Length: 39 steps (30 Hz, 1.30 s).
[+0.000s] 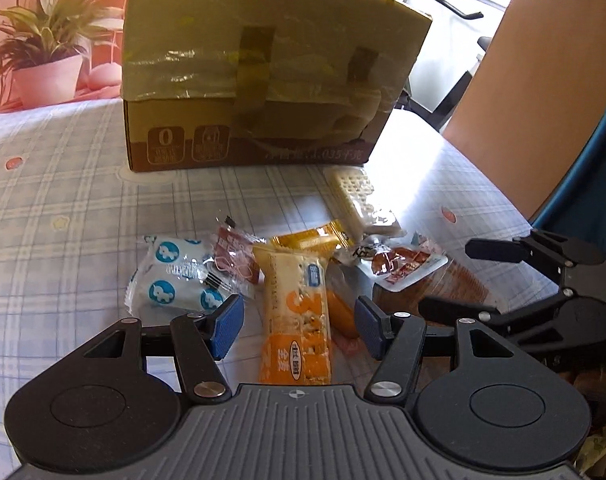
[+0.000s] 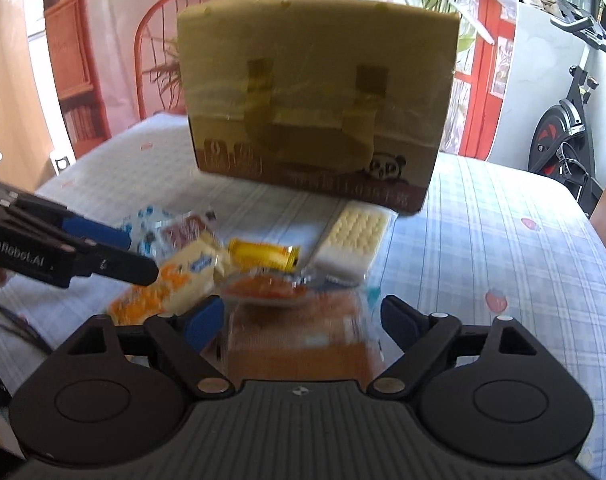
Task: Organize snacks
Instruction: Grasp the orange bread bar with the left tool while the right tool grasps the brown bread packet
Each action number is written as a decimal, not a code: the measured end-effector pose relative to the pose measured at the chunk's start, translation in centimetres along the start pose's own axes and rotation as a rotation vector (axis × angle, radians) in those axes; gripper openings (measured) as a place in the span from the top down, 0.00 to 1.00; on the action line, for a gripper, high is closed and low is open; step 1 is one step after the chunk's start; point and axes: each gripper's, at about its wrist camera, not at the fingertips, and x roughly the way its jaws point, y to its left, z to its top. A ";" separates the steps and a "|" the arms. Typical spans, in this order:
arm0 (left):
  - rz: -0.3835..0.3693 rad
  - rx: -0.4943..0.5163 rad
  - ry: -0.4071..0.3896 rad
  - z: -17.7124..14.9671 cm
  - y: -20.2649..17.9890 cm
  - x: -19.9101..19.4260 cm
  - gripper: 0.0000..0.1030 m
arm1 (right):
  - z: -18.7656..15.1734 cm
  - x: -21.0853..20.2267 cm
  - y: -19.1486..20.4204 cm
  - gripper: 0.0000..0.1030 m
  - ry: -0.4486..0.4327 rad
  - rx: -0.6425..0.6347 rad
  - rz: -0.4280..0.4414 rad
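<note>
A pile of snacks lies on the plaid tablecloth [image 1: 63, 200] in front of a taped cardboard box [image 1: 263, 80] [image 2: 315, 112]. My left gripper [image 1: 298, 326] is open, its blue pads on either side of an orange-and-cream snack bar [image 1: 299, 312] without touching it. My right gripper [image 2: 303, 318] is open wide over a clear-wrapped brown package [image 2: 299, 344], which is blurred. Around them lie a blue-and-white packet [image 1: 171, 276], a red-brown packet [image 1: 235, 256], a yellow packet [image 2: 263, 258], a white wafer pack [image 2: 355, 236] and a red-filled clear packet [image 1: 403, 266].
A potted plant [image 1: 51, 60] stands at the table's far left. An orange chair [image 2: 151, 40] is behind the box. An exercise bike [image 2: 563, 128] and a wooden panel [image 1: 543, 80] are off the table's right side. The two grippers work close together, side by side.
</note>
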 end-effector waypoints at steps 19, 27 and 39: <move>0.006 -0.035 0.072 -1.3 -0.5 1.9 0.39 | -1.5 1.2 -0.4 0.09 0.047 0.031 -0.004; -0.005 -0.035 0.086 -1.4 -0.5 2.6 0.55 | -1.4 2.0 -0.5 0.11 0.050 0.058 0.007; -0.014 -0.045 -0.021 -1.1 0.1 0.8 0.60 | -1.1 1.5 -0.7 0.25 0.053 0.047 0.014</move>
